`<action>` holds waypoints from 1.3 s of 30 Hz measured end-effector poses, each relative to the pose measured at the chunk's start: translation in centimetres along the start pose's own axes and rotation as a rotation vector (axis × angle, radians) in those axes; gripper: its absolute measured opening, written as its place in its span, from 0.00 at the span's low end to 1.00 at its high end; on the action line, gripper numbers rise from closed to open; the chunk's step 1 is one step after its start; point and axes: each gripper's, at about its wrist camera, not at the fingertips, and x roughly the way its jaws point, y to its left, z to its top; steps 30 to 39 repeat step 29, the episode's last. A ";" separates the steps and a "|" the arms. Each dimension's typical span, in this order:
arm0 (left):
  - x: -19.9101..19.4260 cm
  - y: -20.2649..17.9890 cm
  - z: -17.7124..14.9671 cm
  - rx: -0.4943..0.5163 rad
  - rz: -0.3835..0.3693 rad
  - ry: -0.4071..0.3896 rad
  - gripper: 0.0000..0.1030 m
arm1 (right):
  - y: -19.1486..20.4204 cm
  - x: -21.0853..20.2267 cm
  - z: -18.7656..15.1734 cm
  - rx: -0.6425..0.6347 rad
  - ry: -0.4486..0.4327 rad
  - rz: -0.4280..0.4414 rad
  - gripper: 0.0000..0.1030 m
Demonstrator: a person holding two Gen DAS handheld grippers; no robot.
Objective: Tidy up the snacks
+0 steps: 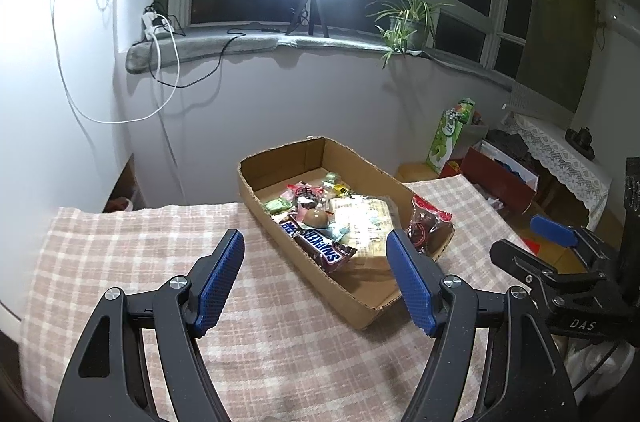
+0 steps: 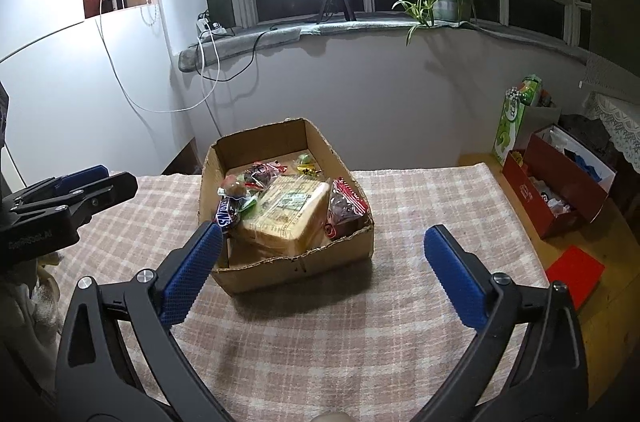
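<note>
Two hand-held grippers, both mine, angled down toward the tabletop (image 2: 320,342) w/ its checked cloth. Left hand-held gripper (image 1: 316,278): jaws apart, nothing btwn them, pads over the cloth just short of the cardboard box (image 1: 304,262). Right hand-held gripper (image 2: 324,262): jaws spread very wide, also empty, framing the box's near wall (image 2: 296,270) w/o touching it. Snacks sit inside the box: Snickers bar (image 1: 324,248) along its left side, big wrapped bread pack (image 2: 288,214) in the middle, red-topped bag (image 2: 346,208) at the right wall, small candies at the back.
</note>
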 end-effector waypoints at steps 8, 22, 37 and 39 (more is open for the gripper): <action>-0.5 -0.1 0.1 -0.002 0.011 -0.002 0.72 | 0.0 -0.1 0.0 -0.002 0.004 0.001 1.00; -0.9 -0.3 0.1 0.001 0.032 -0.002 0.79 | 0.0 -0.2 -0.2 -0.005 0.009 0.002 1.00; -1.0 -0.5 -0.1 0.007 0.025 -0.008 0.79 | -0.1 -0.2 -0.6 -0.003 0.015 -0.002 1.00; -1.0 -0.5 -0.1 0.007 0.025 -0.008 0.79 | -0.1 -0.2 -0.6 -0.003 0.015 -0.002 1.00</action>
